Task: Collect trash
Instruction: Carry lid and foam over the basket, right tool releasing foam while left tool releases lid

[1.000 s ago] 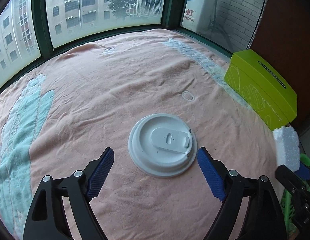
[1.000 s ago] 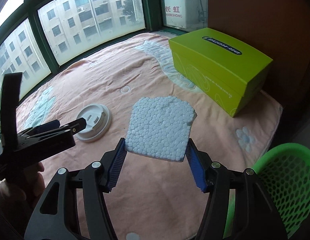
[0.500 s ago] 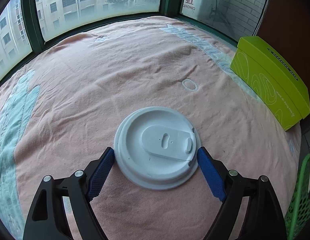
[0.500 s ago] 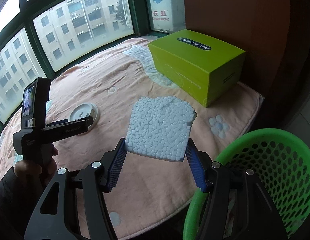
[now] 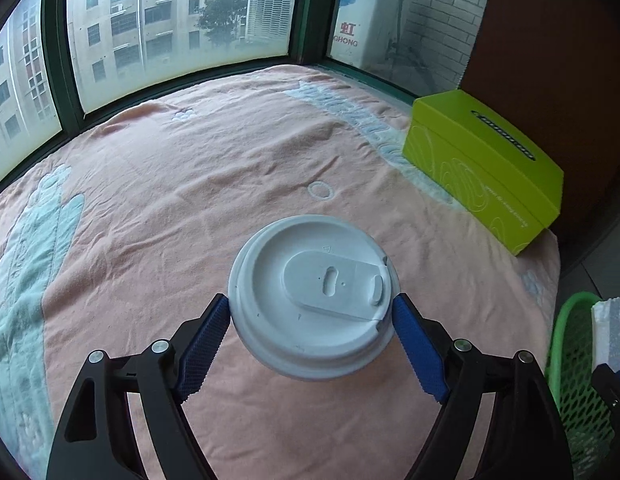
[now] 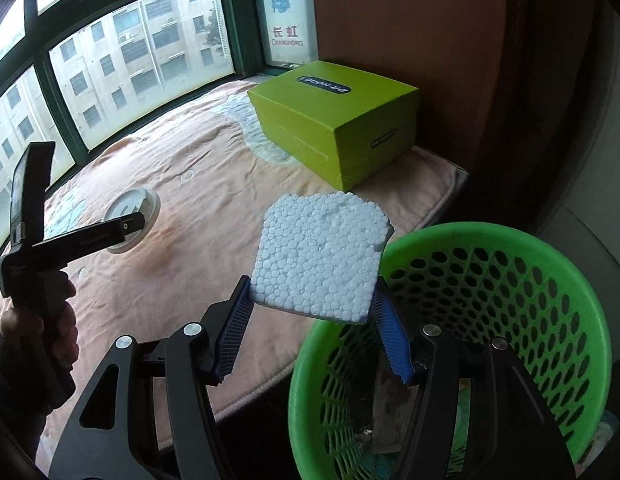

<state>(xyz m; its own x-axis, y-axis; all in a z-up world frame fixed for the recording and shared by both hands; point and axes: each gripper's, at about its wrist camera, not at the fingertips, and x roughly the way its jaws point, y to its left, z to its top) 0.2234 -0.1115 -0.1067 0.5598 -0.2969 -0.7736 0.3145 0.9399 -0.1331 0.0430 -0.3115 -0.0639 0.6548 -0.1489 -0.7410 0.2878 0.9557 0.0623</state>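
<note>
A: What do we have closest to us?

B: Our right gripper [image 6: 312, 308] is clamped on a white styrofoam piece [image 6: 320, 256], held at the near rim of the green mesh basket [image 6: 550, 264], which sits below the edge of the bedding.

A: And our left?

B: Our left gripper [image 5: 312, 312] has both blue pads pressed on the rim of the white coffee cup lid [image 5: 314, 300]. Whether the lid touches the pink blanket [image 5: 170, 208] beneath it, we cannot tell.

A: Farther out?

B: We see the lime green box [image 6: 338, 120] resting on the blanket near the brown wall, and beyond it the green-framed windows [image 5: 178, 12] facing apartment blocks.
</note>
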